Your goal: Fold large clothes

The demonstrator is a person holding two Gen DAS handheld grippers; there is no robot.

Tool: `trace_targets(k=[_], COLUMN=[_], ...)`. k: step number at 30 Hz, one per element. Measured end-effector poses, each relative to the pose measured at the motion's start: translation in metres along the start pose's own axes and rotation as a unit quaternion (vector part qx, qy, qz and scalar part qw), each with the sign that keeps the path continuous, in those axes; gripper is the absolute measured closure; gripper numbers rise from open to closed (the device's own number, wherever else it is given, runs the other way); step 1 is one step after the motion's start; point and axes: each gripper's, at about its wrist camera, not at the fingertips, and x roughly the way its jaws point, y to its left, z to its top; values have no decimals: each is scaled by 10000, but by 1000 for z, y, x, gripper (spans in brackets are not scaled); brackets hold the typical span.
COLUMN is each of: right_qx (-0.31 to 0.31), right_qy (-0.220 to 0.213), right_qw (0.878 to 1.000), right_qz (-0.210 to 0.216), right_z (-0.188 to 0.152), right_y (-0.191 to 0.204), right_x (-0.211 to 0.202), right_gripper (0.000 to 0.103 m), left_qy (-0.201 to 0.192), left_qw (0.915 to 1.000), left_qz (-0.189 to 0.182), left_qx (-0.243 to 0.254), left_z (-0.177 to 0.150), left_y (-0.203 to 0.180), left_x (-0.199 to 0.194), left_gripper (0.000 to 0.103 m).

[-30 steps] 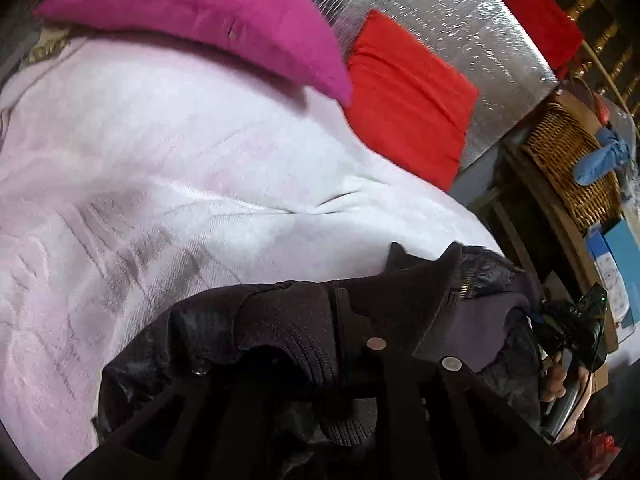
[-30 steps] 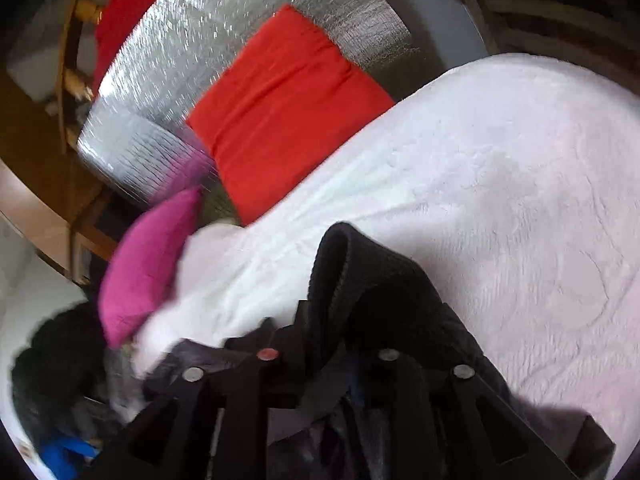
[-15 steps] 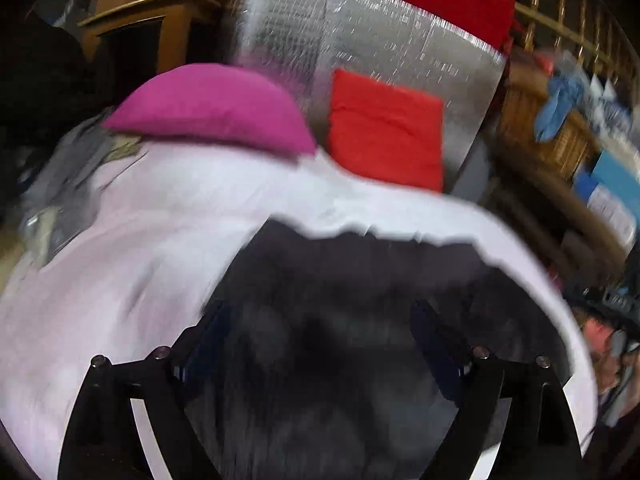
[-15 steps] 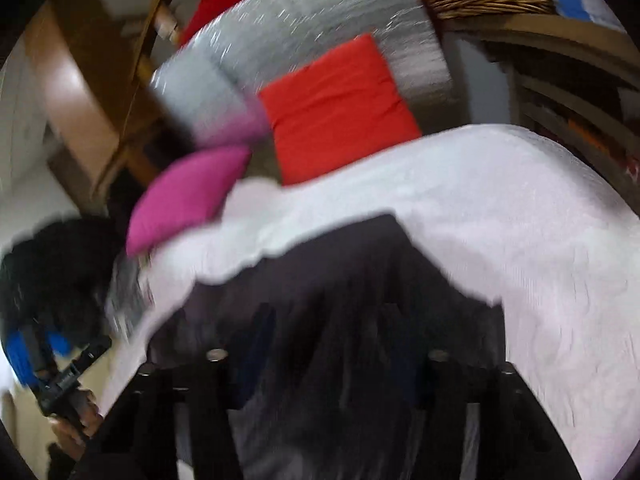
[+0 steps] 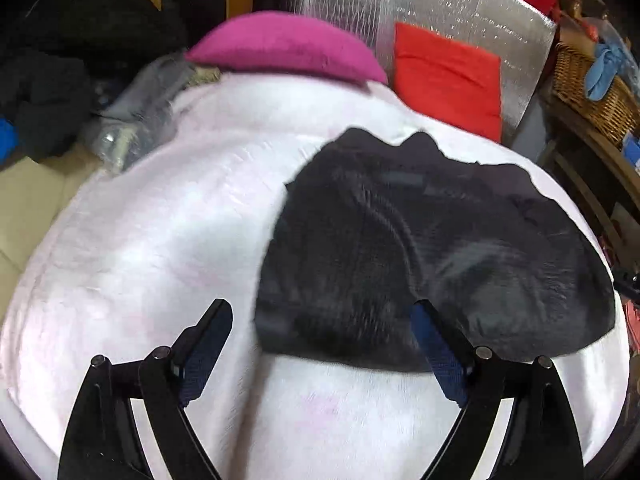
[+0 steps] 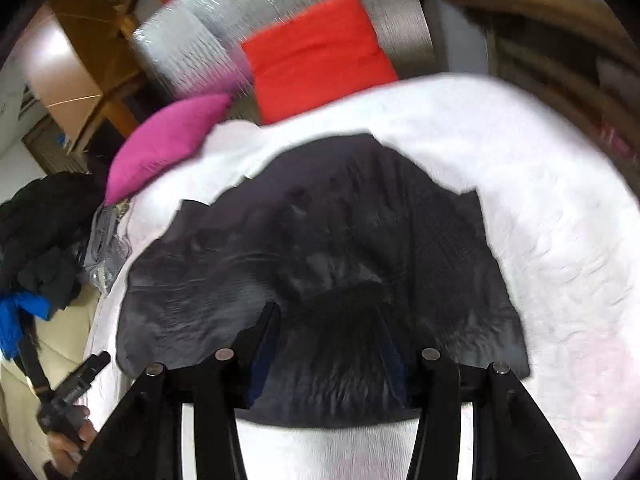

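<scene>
The left gripper [image 5: 322,322] gaped wide and empty above the nubbly pale pink blanket [image 5: 140,240]; the right gripper [image 6: 328,340] hung likewise spread, holding nothing. The dark garment [image 6: 320,248], part ribbed knit, part sheeny fabric, lay in a flat, ragged-edged heap on the blanket, near a plump magenta pillow [image 5: 284,46].
</scene>
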Motion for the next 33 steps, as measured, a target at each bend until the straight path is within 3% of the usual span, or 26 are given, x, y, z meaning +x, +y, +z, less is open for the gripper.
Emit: trace_targets(k=[5,9,12,15,17,19,21,22,25,27,30,33], right_qx=[-514,-892,-945,-964,-914,-1080,-1302,-1399,-1576,-1578,-1604,-1711], right_qy=[-80,89,141,314,402,462,670,875,1427,1254,755,564], right_qw=[9986,9959,9952,9940,9945,9924,9884,9853,9728,9754,9802,9797], right_qz=[103,80,-200,-409,-311,-378,-397,-448,-923,-888,-877,-883], right_z=[-8,4,23,49,69,84,94,96,92,98,113,123], right_y=[35,65,63,55,56,68,82,87,93,96,101,107], right_x=[-30,-14,19,57,83,108,141,163,218,220,206,207], right_gripper=[51,47,36,36,35,30,26,26,27,52,78,85], left_qy=[-175,-212,-231,21,272,575,405,370,328,316,195,33], left_qw=[9997,9996,9988,9988,9984,9970,9977,9971,9959,9960,9978,9978], left_qz=[147,136,255,237,215,215,107,78,109,127,45,169], left_qx=[-12,128,347,419,444,471,537,666,834,825,639,645], left_z=[-5,18,39,60,66,68,68,68,71,77,89,102], left_y=[1,-11,-26,-40,-46,-52,-56,-59,-60,-60,-61,-69], left_x=[-24,-6,22,66,94,119,127,132,141,148,158,167], left_gripper=[11,11,11,11,11,11,11,13,40,58,67,68])
